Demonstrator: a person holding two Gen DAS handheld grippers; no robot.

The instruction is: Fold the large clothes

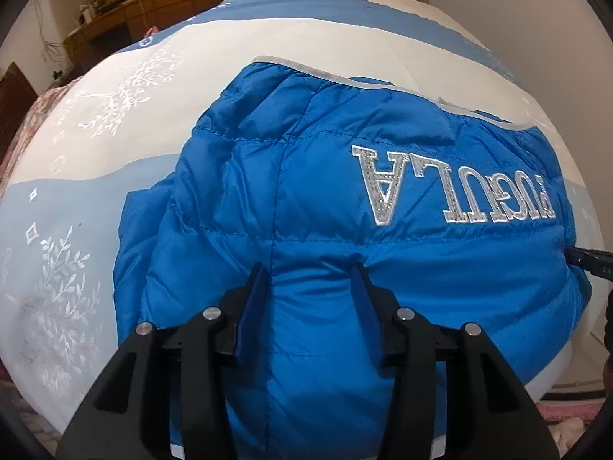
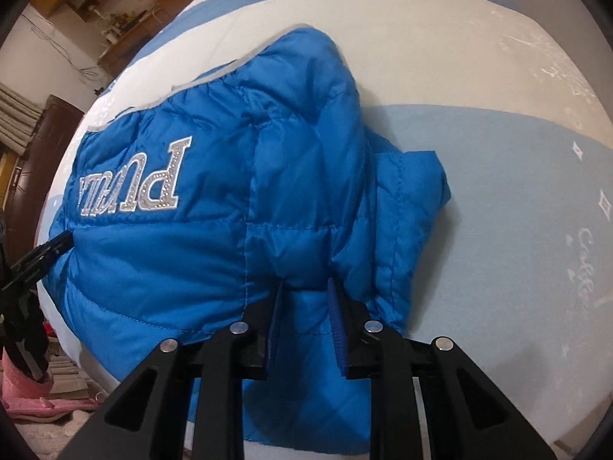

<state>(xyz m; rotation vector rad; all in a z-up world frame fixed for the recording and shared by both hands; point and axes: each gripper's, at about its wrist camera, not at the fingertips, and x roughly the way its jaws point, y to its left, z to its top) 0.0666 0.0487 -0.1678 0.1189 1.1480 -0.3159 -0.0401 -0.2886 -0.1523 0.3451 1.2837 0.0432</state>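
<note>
A bright blue padded jacket [image 1: 345, 199] with silver letters and a grey hem lies on the bed, seen upside down. It also shows in the right wrist view [image 2: 214, 207]. My left gripper [image 1: 308, 268] has its blue fingers pressed into the near edge with a bulge of padding between them. My right gripper [image 2: 306, 283] grips a fold of the near edge the same way. The right gripper's tip shows at the left view's right edge [image 1: 590, 262]; the left gripper's tip shows at the right view's left edge [image 2: 46, 253]. A folded sleeve [image 2: 413, 191] sticks out on the right.
The bed cover [image 1: 95, 145] is cream and pale blue with white leaf prints. A wooden desk with clutter [image 1: 103, 11] stands beyond the bed at the far left. A pink cloth [image 2: 23, 395] lies on the floor below the bed edge.
</note>
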